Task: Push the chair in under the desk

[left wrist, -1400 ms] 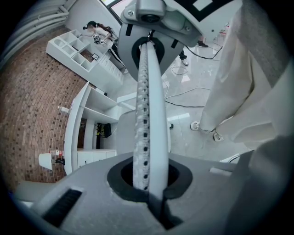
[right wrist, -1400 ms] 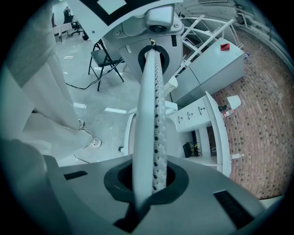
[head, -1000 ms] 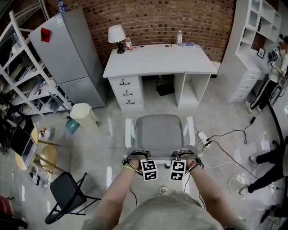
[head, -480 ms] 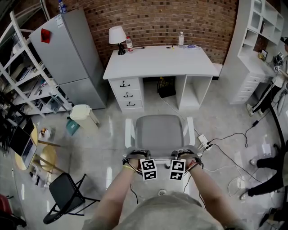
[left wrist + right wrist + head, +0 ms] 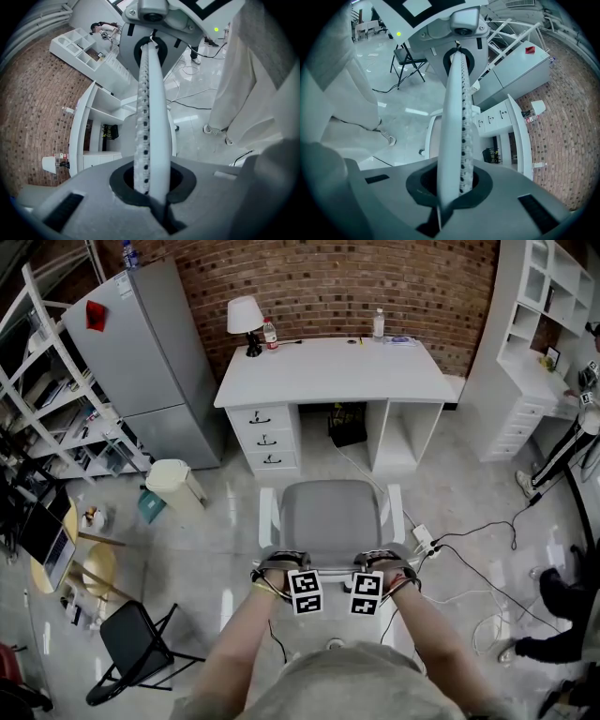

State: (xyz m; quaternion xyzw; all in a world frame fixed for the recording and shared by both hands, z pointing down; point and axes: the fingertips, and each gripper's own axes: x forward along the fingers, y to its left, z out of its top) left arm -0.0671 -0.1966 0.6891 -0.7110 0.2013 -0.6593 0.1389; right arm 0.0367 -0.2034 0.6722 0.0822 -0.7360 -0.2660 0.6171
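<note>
The chair [image 5: 330,512] has a grey seat and white armrests and faces the white desk [image 5: 328,367], a short way from its kneehole. My left gripper [image 5: 281,568] and right gripper [image 5: 382,566] sit side by side on the backrest's top rim [image 5: 328,560], marker cubes up. In the left gripper view the white perforated rim [image 5: 150,108] runs from my shut left gripper [image 5: 152,187] across to the right gripper [image 5: 152,51]. The right gripper view mirrors this: the rim [image 5: 457,117] passes through the shut right gripper [image 5: 452,187].
A black box [image 5: 345,420] sits in the kneehole. A power strip [image 5: 424,538] and cables lie on the floor right of the chair. A bin [image 5: 173,479], a black folding chair [image 5: 141,643] and a fridge [image 5: 150,352] stand left; shelving [image 5: 525,334] and people stand right.
The chair and both grippers have edged slightly toward the desk. The people at the right edge have shifted.
</note>
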